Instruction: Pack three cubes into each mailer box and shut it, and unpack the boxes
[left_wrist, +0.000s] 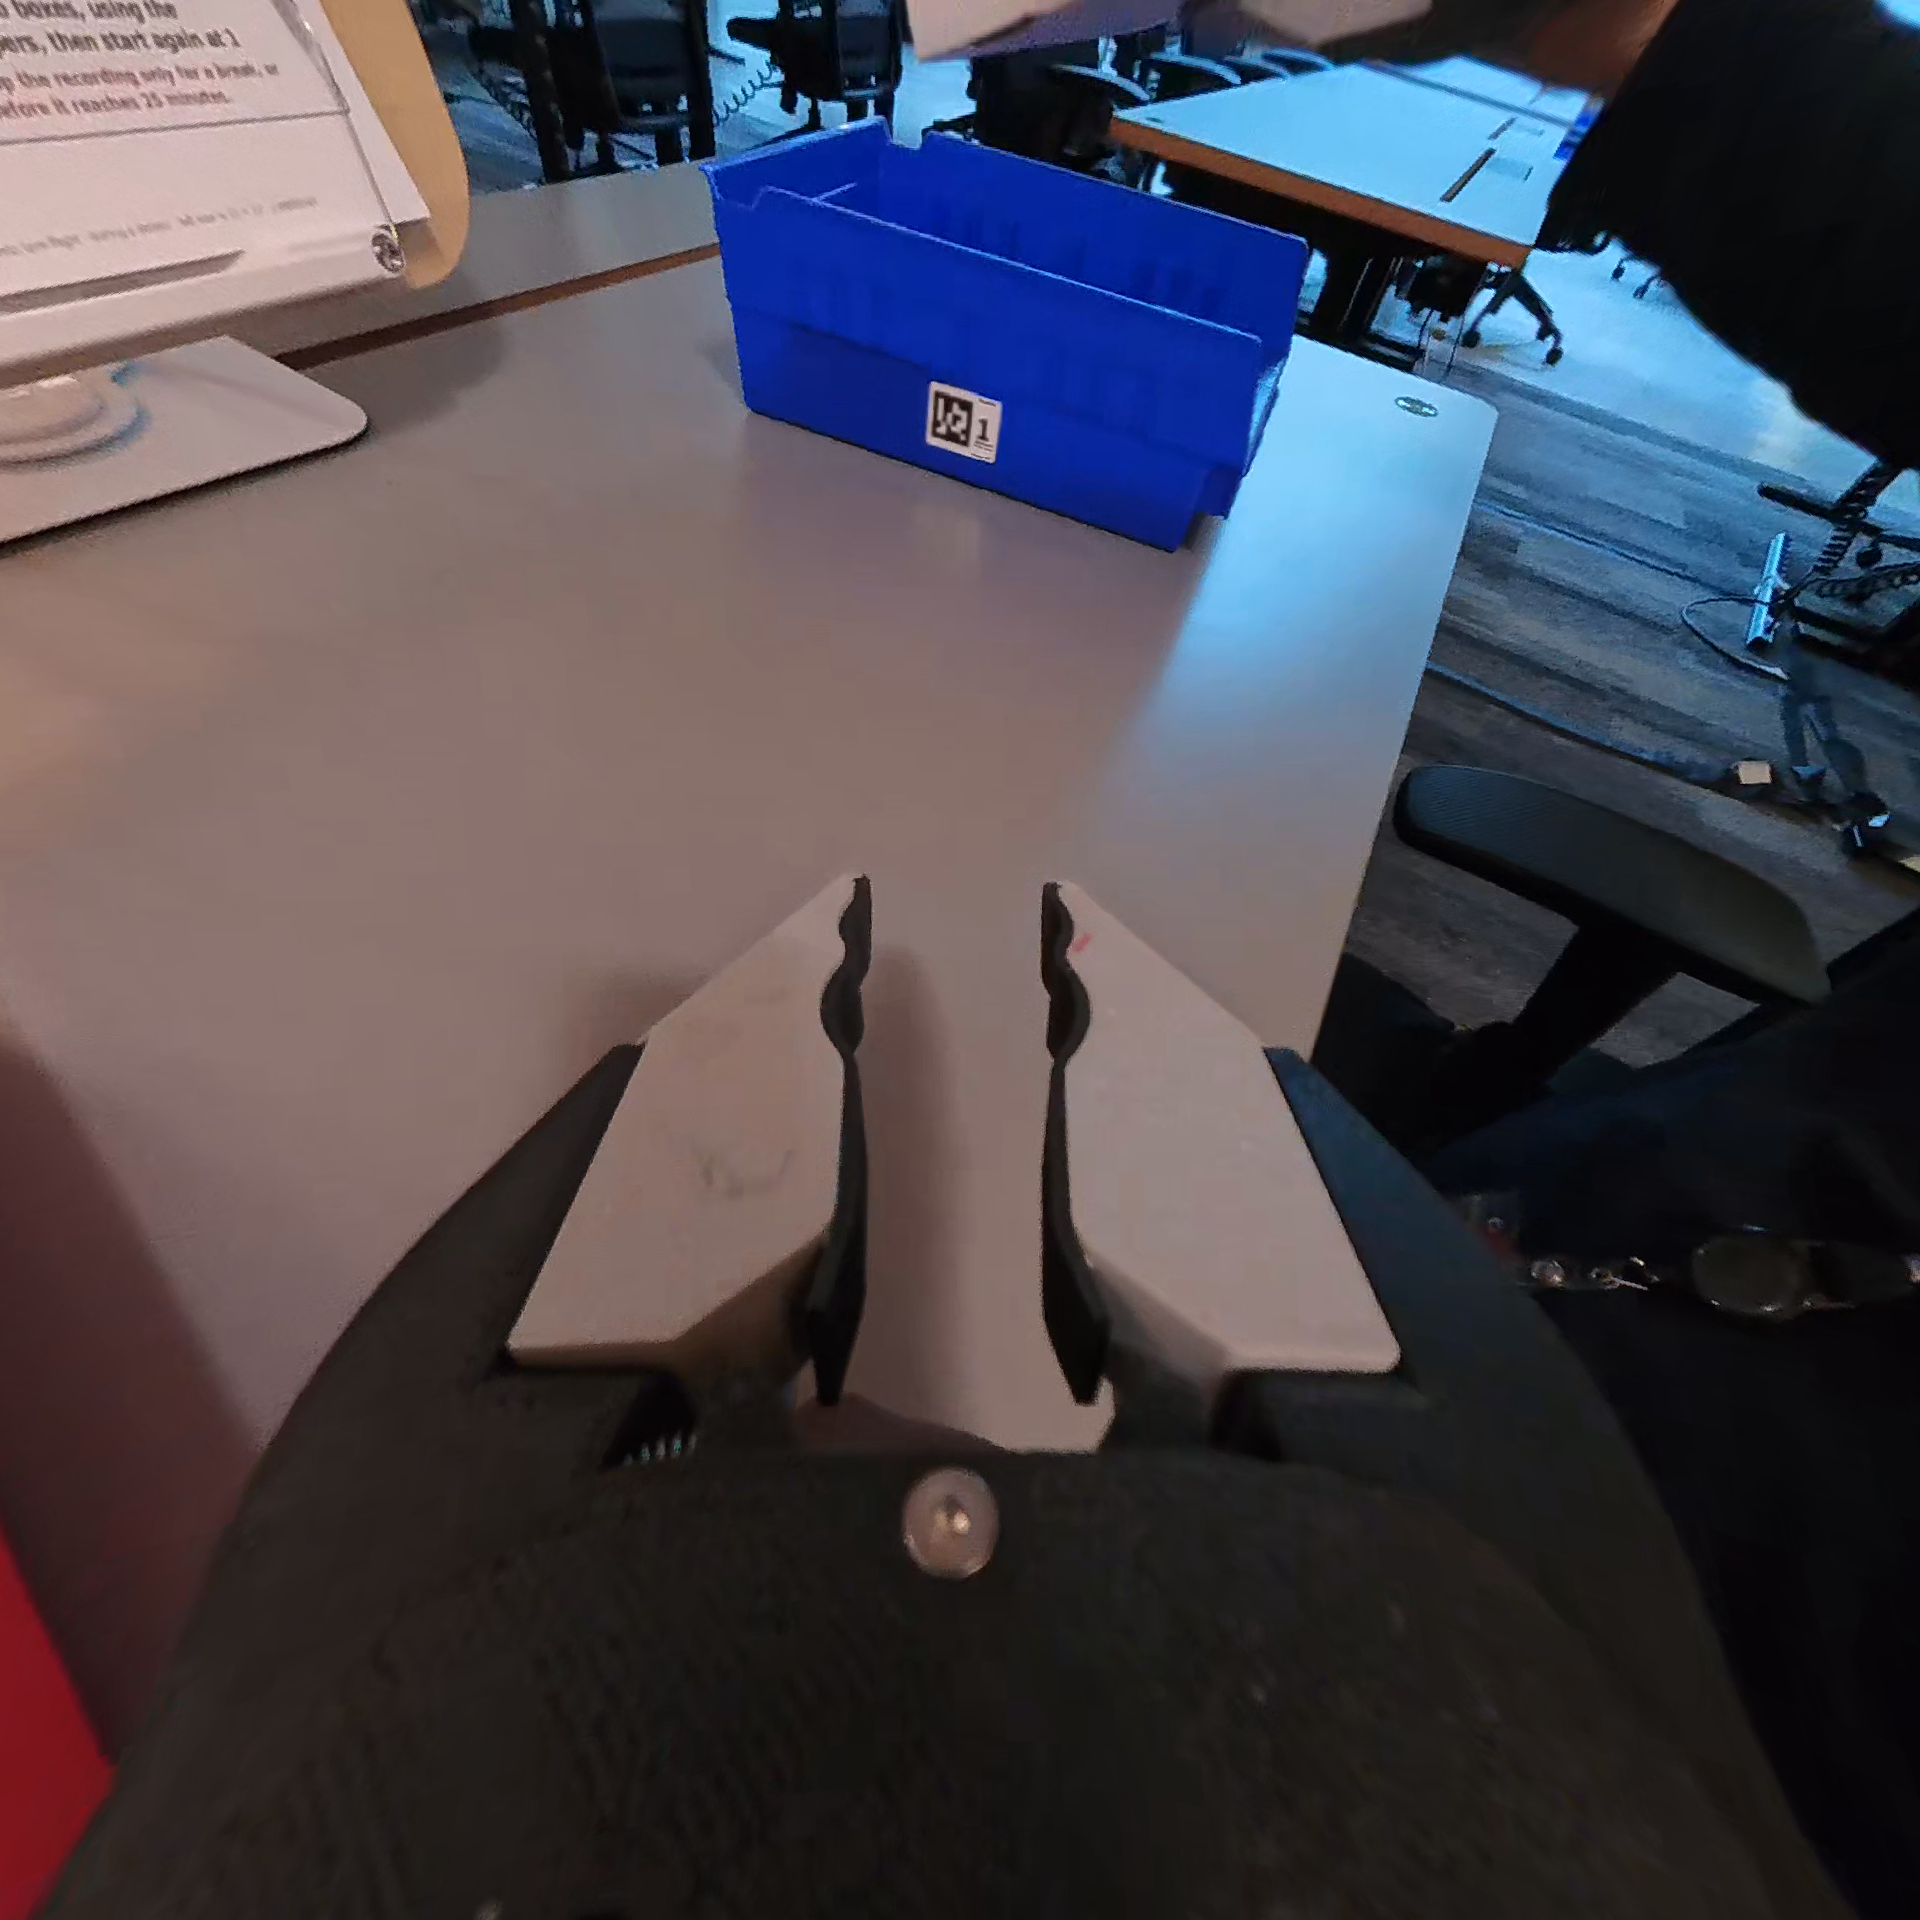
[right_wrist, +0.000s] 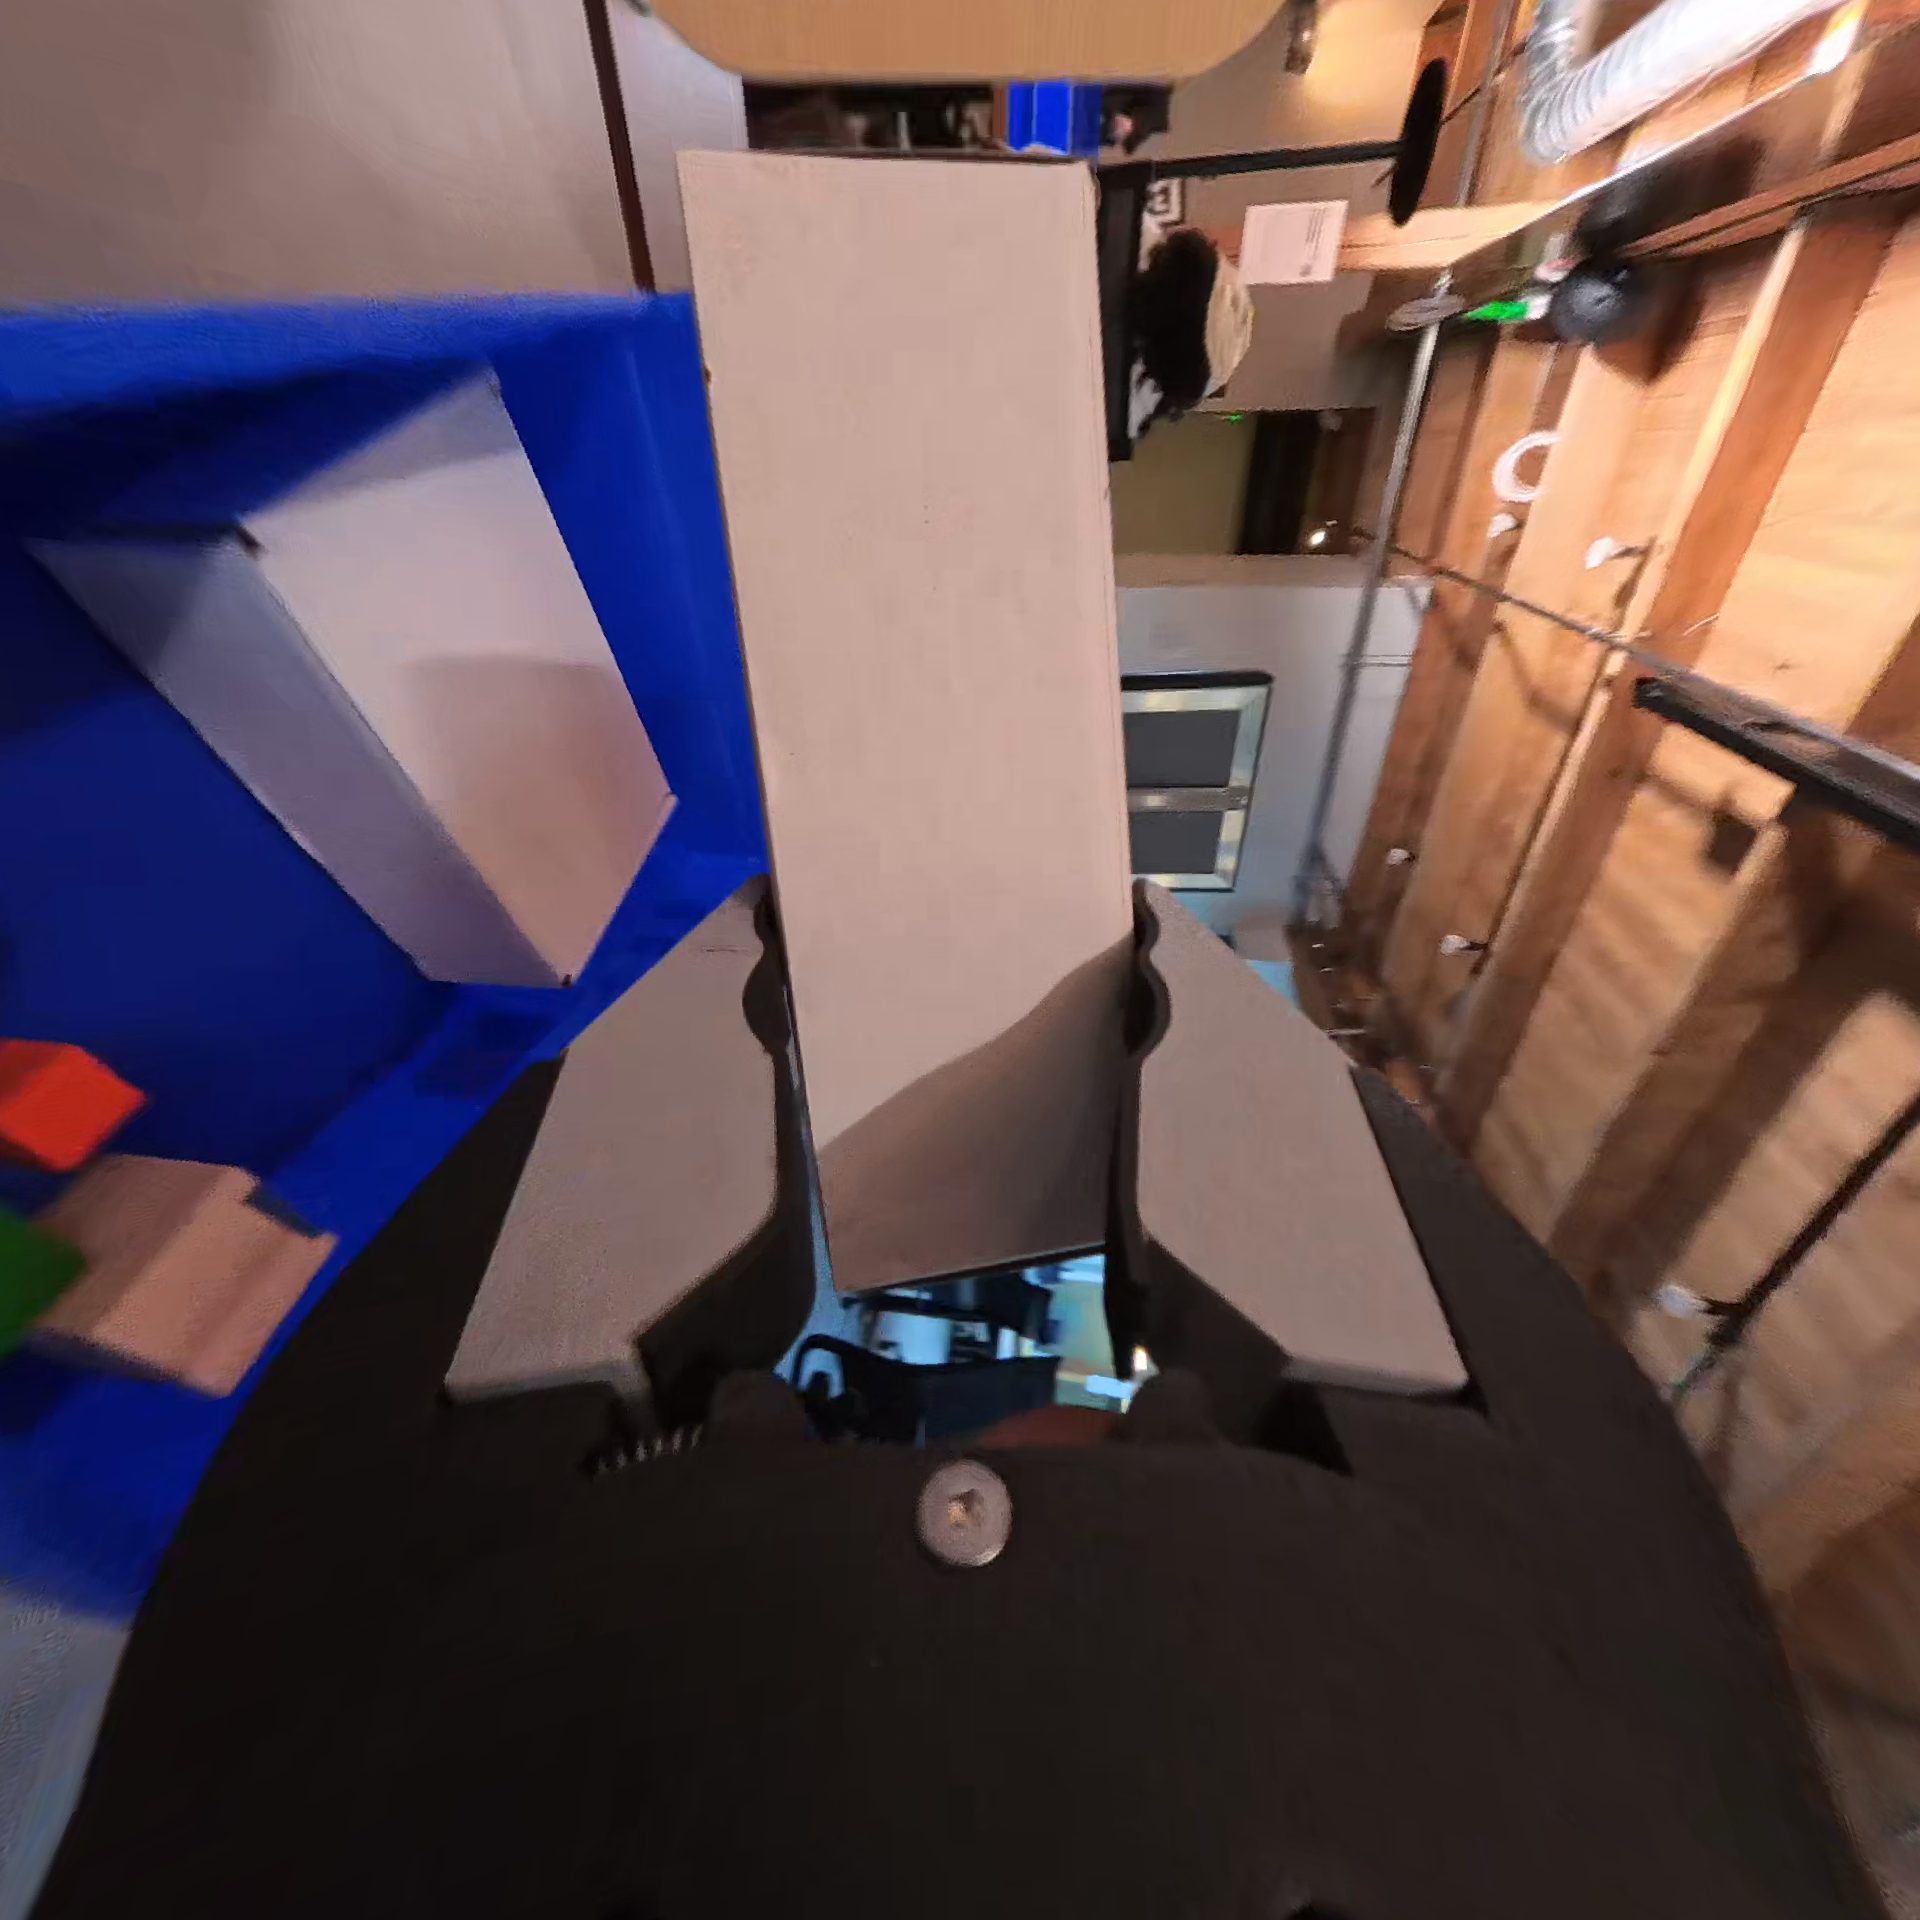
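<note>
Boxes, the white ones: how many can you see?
2. One box is clamped in the right tool; another box lies in the blue bin. More may be hidden.

An open-plan office: rows of long desks, rolling chairs, carpet, exposed timber ceiling.

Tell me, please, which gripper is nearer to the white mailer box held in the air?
Right. The right gripper is clamped on the white mailer box, its fingers touching both sides. The left gripper is open and empty above the table, pointing toward the blue bin.
</note>
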